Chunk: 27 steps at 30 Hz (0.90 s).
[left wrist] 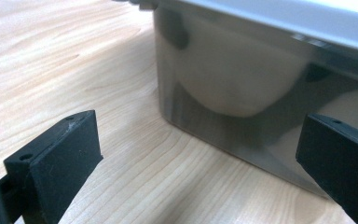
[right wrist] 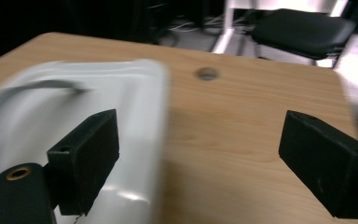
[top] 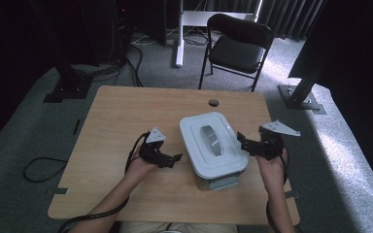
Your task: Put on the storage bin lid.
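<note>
Carpeted floor (top: 24, 141) surrounds the work area, dark curtains behind it. A black folding chair (top: 238, 48) stands beyond the far edge of the table, well apart from it, beside a white desk leg (top: 178, 39). Two black stand bases sit on the floor, one off the far left corner (top: 65, 87) and one off the far right (top: 301, 97). A loose black cable (top: 41, 169) loops on the floor left of the table.

The wooden table (top: 121, 111) carries one item: a lidded container (top: 212, 145), right of centre, nearer the person's edge than the far one. Its white lid (top: 223, 164) has a grey handle (top: 211, 140) recessed along its middle. The body below is translucent grey, seen in the left gripper view (left wrist: 233, 93), standing flat on the wood. A round cable hole (top: 213, 102) lies in the tabletop beyond the container.

The left gripper (top: 172, 159) sits low, just beside the container's left wall, jaws spread wide and empty; nothing lies between them and the wall. The right gripper (top: 241, 141) is at the container's right edge, at lid height, jaws likewise parted and holding nothing. In the right gripper view one jaw overlaps the lid's edge (right wrist: 121, 93), the other stands over bare wood; contact cannot be told, the lid being blurred there.
</note>
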{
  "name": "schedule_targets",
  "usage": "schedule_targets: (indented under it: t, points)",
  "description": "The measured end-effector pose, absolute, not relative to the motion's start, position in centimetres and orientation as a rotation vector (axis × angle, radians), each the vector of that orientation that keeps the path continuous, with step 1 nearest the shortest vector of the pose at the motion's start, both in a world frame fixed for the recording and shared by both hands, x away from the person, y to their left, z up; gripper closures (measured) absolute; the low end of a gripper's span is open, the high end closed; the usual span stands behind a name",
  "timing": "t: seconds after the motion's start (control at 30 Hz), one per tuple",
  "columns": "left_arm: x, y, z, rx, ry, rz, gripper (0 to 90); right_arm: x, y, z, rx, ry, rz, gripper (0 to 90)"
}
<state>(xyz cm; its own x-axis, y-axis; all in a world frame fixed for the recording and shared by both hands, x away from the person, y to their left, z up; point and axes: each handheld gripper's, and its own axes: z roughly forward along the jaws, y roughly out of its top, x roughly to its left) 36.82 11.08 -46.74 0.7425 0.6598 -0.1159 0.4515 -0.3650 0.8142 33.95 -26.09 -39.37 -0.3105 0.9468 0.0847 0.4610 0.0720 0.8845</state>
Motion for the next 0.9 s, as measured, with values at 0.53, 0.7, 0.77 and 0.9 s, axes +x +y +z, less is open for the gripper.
schedule_targets:
  t: [0.53, 0.7, 0.77, 0.9]
  points:
    - [37.8, 10.5, -48.2, 2.008, 0.864, 0.296, 0.6, 37.6, -28.0, -46.9, 1.469, 1.760, 1.122, 11.9]
    - [37.7, 10.3, -48.3, 2.008, 0.858, 0.299, 0.6, 37.4, -27.0, -48.5, 1.476, 1.814, 1.104, 11.9]
    - [37.8, 10.1, -48.4, 2.013, 0.856, 0.297, 0.6, 37.3, -26.6, -49.0, 1.471, 1.840, 1.096, 11.9]
    - [37.8, 9.8, -48.5, 2.026, 0.850, 0.297, 0.6, 37.2, -26.1, -49.4, 1.475, 1.854, 1.110, 13.1]
